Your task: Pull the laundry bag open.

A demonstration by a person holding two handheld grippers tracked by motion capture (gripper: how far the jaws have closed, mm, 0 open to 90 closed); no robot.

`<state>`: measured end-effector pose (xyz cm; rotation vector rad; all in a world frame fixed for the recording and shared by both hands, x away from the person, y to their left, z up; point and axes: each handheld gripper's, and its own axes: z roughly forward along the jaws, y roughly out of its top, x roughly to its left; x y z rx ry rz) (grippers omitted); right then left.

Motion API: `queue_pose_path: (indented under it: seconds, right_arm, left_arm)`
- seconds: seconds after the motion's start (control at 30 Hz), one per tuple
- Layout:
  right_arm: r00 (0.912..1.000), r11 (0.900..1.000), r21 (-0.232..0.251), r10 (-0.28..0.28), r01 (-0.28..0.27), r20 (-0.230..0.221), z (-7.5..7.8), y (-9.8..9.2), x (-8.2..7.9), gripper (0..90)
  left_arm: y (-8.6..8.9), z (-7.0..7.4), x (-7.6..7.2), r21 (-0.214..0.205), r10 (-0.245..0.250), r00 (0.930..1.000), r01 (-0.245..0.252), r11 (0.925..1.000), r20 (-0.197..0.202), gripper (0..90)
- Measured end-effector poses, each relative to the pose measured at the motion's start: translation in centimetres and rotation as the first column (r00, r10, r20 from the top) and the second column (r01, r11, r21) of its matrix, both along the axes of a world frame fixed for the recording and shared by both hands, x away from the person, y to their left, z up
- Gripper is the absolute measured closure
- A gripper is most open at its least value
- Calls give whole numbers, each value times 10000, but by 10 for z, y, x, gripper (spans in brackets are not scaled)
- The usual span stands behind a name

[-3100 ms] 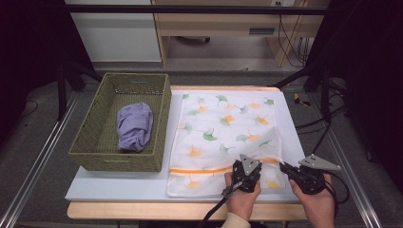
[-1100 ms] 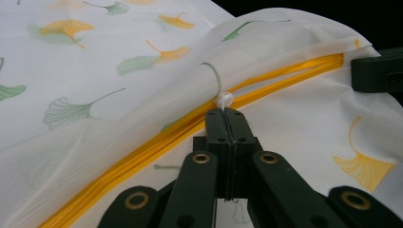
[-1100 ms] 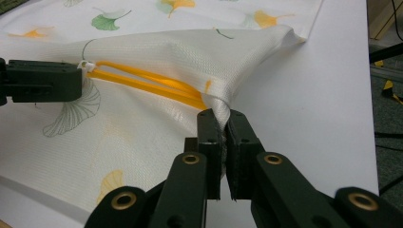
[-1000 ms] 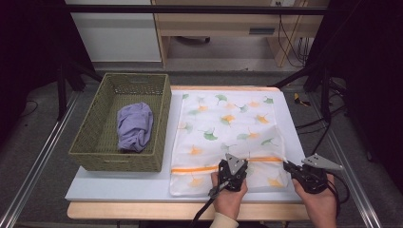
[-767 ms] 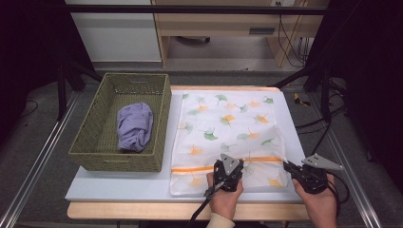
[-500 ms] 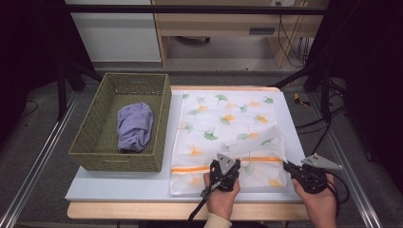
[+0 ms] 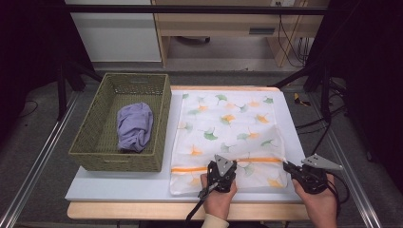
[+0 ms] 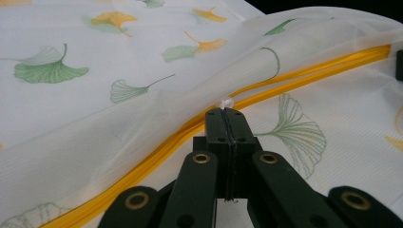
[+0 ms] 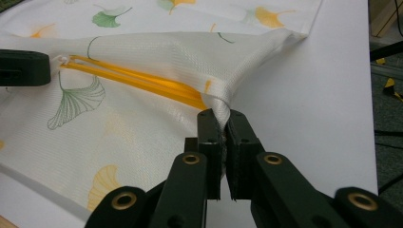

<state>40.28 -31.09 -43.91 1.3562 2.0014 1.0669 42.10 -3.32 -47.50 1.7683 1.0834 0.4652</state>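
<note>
Two grippers work one laundry bag (image 7: pixel 228 128), white mesh with ginkgo leaves, lying flat on the worktop (image 7: pixel 119 183) just right of a green wicker basket (image 7: pixel 95 152) holding a lilac cloth (image 7: pixel 134 126). Orange zipper (image 7: pixel 256 160) runs across the bag's near end. Right gripper (image 9: pixel 222 124): jaws clenched on the bag's corner fabric at the zipper's end. Left gripper (image 8: pixel 227 114): jaws pinched on the small white zipper pull (image 8: pixel 228 102).
</note>
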Motion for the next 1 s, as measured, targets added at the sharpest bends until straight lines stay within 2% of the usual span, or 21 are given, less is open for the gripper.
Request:
queue_pose_path:
  seconds: [0.07,0.2,0.37,0.47,1.0]
  right_arm:
    - [10000,10000,-5,8,-8,-10,0,0,0,863]
    - [10000,10000,2,27,-27,-27,0,0,0,863]
    - [10000,10000,-38,45,-45,-4,1,1,-1,863]
    - [10000,10000,-12,18,-18,-22,1,2,-2,863]
    - [10000,10000,-55,-4,4,17,1,-1,-1,864]
  left_arm:
    - [2,0,-1,296,9,9999,-12,9996,125,898]
    - [5,-1,-2,457,61,9999,-67,9989,144,898]
    - [9,-3,-1,416,162,9998,-167,9990,116,898]
    - [13,-2,-2,627,238,9996,-248,9977,175,898]
    - [34,-4,-4,656,591,9982,-596,9961,105,898]
